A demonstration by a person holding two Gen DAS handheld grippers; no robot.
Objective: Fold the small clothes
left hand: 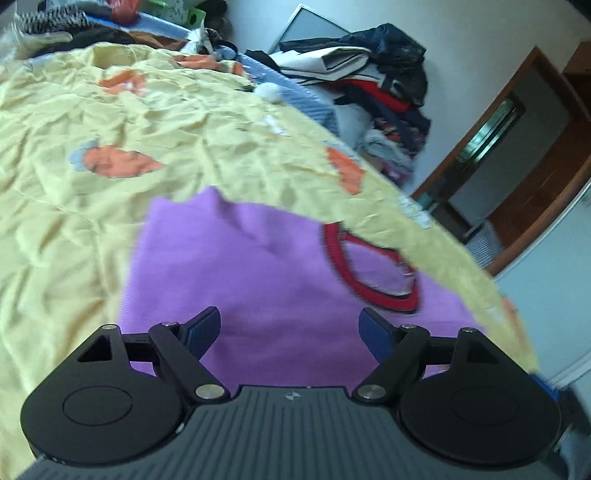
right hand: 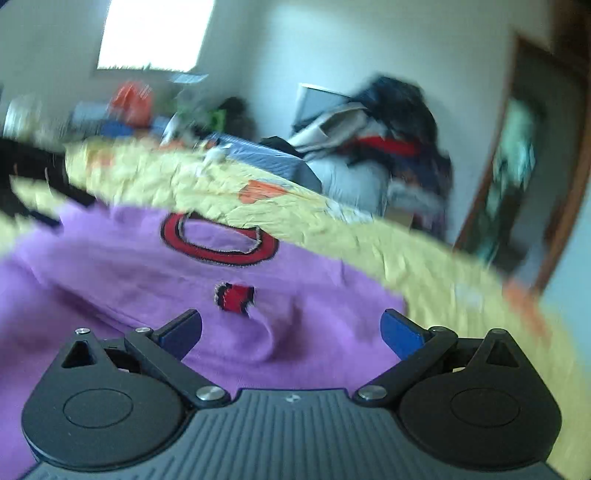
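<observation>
A small purple knit top (left hand: 236, 266) with a red collar (left hand: 369, 273) lies on a yellow bedspread (left hand: 74, 206). My left gripper (left hand: 290, 328) is open and empty, just above the top's body. In the right wrist view the same purple top (right hand: 110, 288) shows its red collar (right hand: 218, 240) and a red cuff (right hand: 234, 297) folded over its front. My right gripper (right hand: 291, 330) is open and empty, low over the top near the cuff. This view is blurred.
The bedspread has orange and blue patches (left hand: 114, 160). A tall heap of clothes (left hand: 373, 85) stands past the bed's far edge, also in the right wrist view (right hand: 376, 147). More clutter (left hand: 74, 26) lies at the bed's far left. A brown doorway (left hand: 517, 155) is at right.
</observation>
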